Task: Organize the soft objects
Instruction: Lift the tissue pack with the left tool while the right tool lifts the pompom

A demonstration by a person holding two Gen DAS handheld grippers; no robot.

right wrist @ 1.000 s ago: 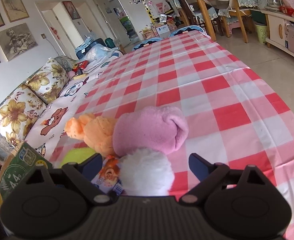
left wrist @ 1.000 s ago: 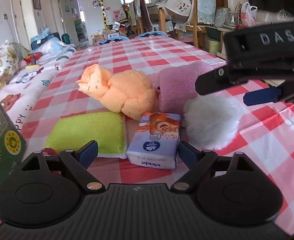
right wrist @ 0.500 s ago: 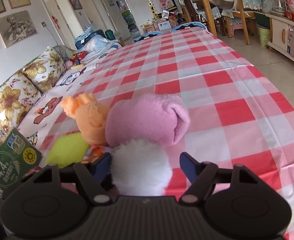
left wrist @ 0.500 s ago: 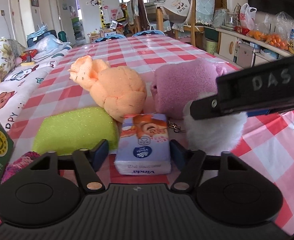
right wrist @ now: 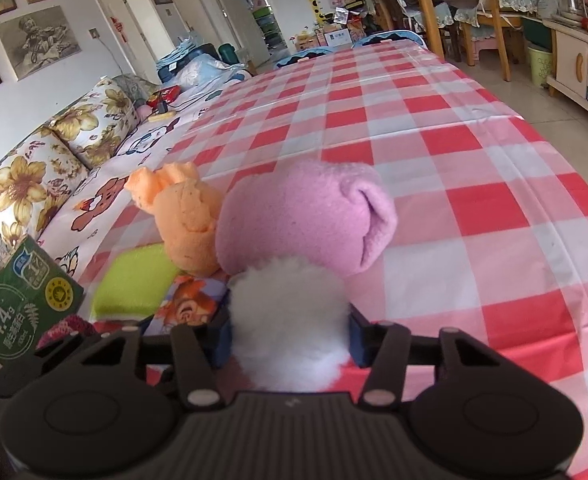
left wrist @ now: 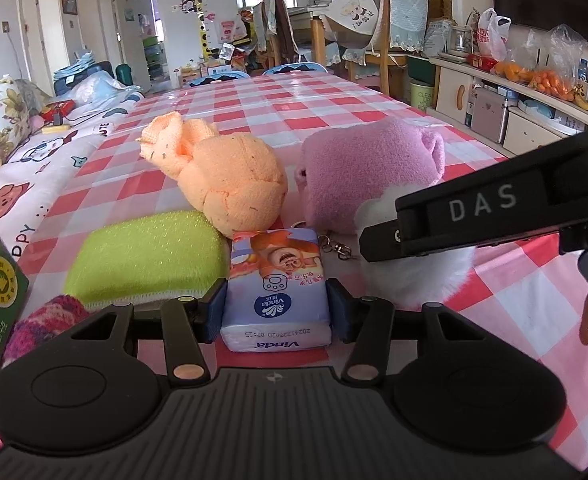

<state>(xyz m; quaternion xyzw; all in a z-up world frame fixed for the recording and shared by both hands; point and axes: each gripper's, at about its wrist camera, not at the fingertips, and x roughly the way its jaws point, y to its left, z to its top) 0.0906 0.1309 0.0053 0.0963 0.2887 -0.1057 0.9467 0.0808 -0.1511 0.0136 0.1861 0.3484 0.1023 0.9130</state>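
My left gripper (left wrist: 277, 312) is shut on a blue Vinda tissue pack (left wrist: 277, 280) lying on the checked table. My right gripper (right wrist: 290, 334) is shut on a white fluffy pompom (right wrist: 290, 320), which also shows in the left wrist view (left wrist: 418, 276) under the right gripper's body. Behind them lie an orange cloth bundle (left wrist: 230, 176), a rolled pink towel (left wrist: 370, 168) and a green sponge (left wrist: 146, 256). These also show in the right wrist view: the orange bundle (right wrist: 186, 216), the pink towel (right wrist: 302, 216), the green sponge (right wrist: 134, 284) and the tissue pack (right wrist: 190, 304).
A green carton (right wrist: 18, 312) stands at the near left, with a pink-red knitted thing (left wrist: 46, 320) beside it. A small metal clasp (left wrist: 336, 246) lies by the tissue pack. A sofa (right wrist: 54, 160) runs along the table's left edge. The red checked table (right wrist: 454, 140) stretches far ahead.
Both grippers have moved forward and closed: the left one onto the tissue pack, the right one onto the white pompom.
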